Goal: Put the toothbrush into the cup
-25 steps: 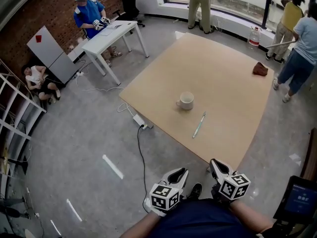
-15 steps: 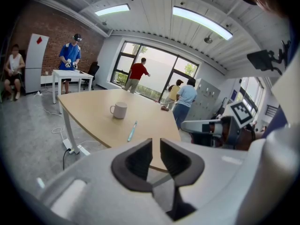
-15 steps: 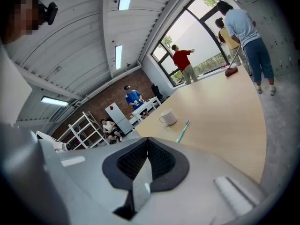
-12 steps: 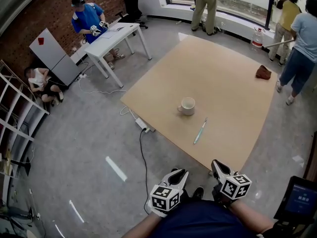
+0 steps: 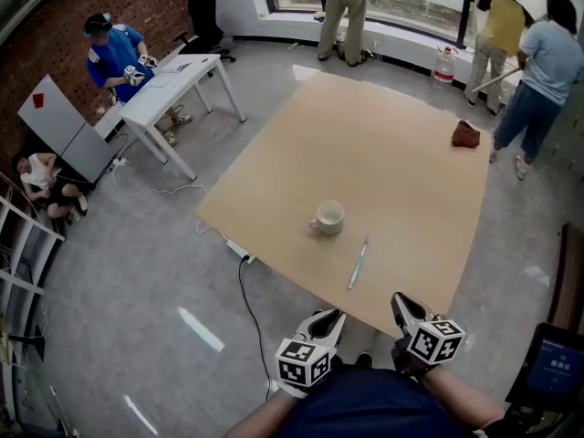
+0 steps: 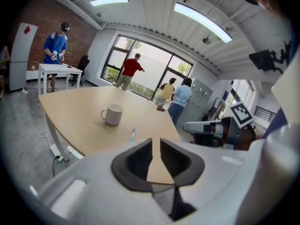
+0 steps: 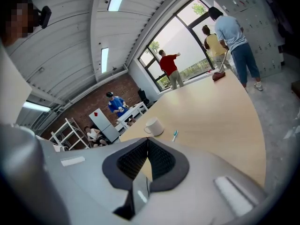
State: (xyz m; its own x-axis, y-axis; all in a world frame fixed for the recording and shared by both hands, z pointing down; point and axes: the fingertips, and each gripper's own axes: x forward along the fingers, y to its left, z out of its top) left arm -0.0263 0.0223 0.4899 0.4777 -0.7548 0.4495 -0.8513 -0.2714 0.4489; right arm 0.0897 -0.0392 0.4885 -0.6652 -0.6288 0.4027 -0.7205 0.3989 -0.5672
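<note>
Since the earlier frames the near edge of the counter (image 5: 392, 153) has drawn closer to both tongs. The cup and the toothbrush keep their places on it, and both jaw settings are unchanged.

The left tongs (image 6: 156, 142) are spread a little: a narrow gap shows between the dark ribbed pads, with only the counter top seen through it. The right tongs (image 7: 147, 142) are pressed together at the tips and pinch nothing. Both hang off the counter, short of its near edge, each with a marker cube on its grey body.

The toothbrush (image 5: 357, 263) is slim, pale and straight. It lies flat close to the near edge, roughly square to it, touched by neither tongs. The cup (image 5: 328, 217) is a white, glossy, round mug with a side handle. It stands upright just beyond the toothbrush, further in from the near edge, apart from it and empty of it.

The counter top is a smooth, light-wood square with rounded corners. A crumpled brown thing (image 5: 465, 134) lies at its far right edge. People stand beyond the far corner by the window, and one stands at a white desk (image 5: 173, 85).
</note>
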